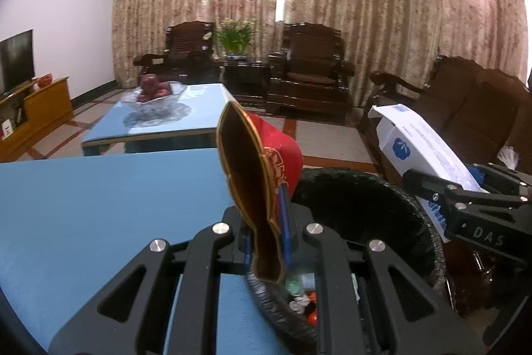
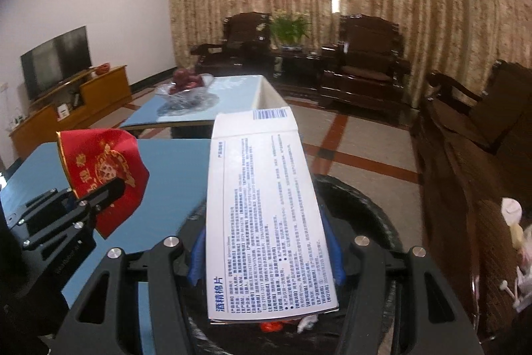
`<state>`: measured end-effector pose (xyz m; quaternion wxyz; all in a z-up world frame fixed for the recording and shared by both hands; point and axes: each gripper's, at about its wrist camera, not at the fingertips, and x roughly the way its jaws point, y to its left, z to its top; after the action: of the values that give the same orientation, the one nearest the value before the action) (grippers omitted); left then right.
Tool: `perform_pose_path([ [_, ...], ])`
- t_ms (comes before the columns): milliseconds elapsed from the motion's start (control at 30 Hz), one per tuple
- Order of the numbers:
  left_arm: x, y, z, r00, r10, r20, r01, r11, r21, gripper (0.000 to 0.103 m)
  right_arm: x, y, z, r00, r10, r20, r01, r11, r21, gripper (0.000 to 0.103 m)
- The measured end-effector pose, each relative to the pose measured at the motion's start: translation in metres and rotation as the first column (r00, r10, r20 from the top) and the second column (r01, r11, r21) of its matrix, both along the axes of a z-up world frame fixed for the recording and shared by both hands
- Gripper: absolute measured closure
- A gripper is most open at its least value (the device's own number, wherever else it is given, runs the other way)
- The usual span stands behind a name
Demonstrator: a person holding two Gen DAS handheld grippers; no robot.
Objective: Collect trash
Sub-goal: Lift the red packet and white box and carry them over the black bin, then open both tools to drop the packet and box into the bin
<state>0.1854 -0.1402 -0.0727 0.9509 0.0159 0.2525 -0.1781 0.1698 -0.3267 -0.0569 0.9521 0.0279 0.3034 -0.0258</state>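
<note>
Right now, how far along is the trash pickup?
Done: some scraps already lie in the black bin. In hand: left gripper clamps a red packet, right gripper clamps a white box, both over the bin. Left: release both. The near blue table shows no other litter.

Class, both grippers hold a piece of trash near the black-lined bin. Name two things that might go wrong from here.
1. The red packet is pinched at its lower end in the left gripper, beside the bin's rim; released here, it may land on the blue table.
2. The white box in the right gripper is long; it might lodge across the bin.
</note>
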Motion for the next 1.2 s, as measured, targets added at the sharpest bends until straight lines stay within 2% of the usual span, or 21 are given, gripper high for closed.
perform_pose_path([
  [467, 0.031, -0.069, -0.035, 0.991, -0.115, -0.061, 0.117, 0.993, 0.025, 0.09, 0.015, -0.066, -0.045, 0.992, -0.098, -0.078, 0.099, 0.995, 0.012, 0.047],
  [700, 0.044, -0.084, -0.052, 0.984, -0.143, -0.11, 0.147, 0.989, 0.03, 0.087, 0.022, -0.082, -0.068, 0.984, -0.126, -0.123, 0.129, 0.991, 0.019, 0.047],
  [800, 0.046, -0.087, -0.054, 0.98, -0.16, -0.119, 0.165, 0.986, 0.033, 0.083, 0.025, -0.085, -0.079, 0.983, -0.107, -0.15, 0.111, 0.994, 0.019, 0.046],
  [867, 0.048, -0.089, -0.056, 0.978, -0.165, -0.127, 0.17, 0.985, 0.033, 0.073, 0.026, -0.085, -0.083, 0.982, -0.121, -0.147, 0.122, 0.993, 0.002, 0.043],
  [900, 0.048, -0.086, -0.055, 0.978, -0.163, -0.129, 0.168, 0.985, 0.028, 0.071, 0.026, -0.086, -0.086, 0.98, -0.125, -0.154, 0.126, 0.992, -0.003, 0.031],
  [933, 0.048, -0.085, -0.055, 0.978, -0.164, -0.129, 0.169, 0.985, 0.024, 0.068, 0.025, -0.085, -0.089, 0.98, -0.125, -0.157, 0.126, 0.992, -0.003, 0.024],
  [1000, 0.049, -0.085, -0.055, 0.979, -0.16, -0.13, 0.164, 0.986, 0.022, 0.055, 0.024, -0.084, -0.091, 0.979, -0.129, -0.158, 0.129, 0.992, -0.01, 0.021],
  [1033, 0.05, -0.082, -0.054, 0.98, -0.155, -0.128, 0.158, 0.987, 0.016, 0.048, 0.023, -0.083, -0.092, 0.979, -0.134, -0.157, 0.133, 0.991, -0.016, 0.015],
  [1100, 0.05, -0.078, -0.051, 0.982, -0.144, -0.125, 0.146, 0.989, 0.009, 0.045, 0.021, -0.081, -0.091, 0.979, -0.14, -0.149, 0.138, 0.99, -0.022, 0.009],
  [1200, 0.05, -0.069, -0.045, 0.986, -0.127, -0.108, 0.128, 0.992, 0.01, 0.038, 0.017, -0.081, -0.086, 0.981, -0.138, -0.14, 0.139, 0.99, -0.001, 0.006],
])
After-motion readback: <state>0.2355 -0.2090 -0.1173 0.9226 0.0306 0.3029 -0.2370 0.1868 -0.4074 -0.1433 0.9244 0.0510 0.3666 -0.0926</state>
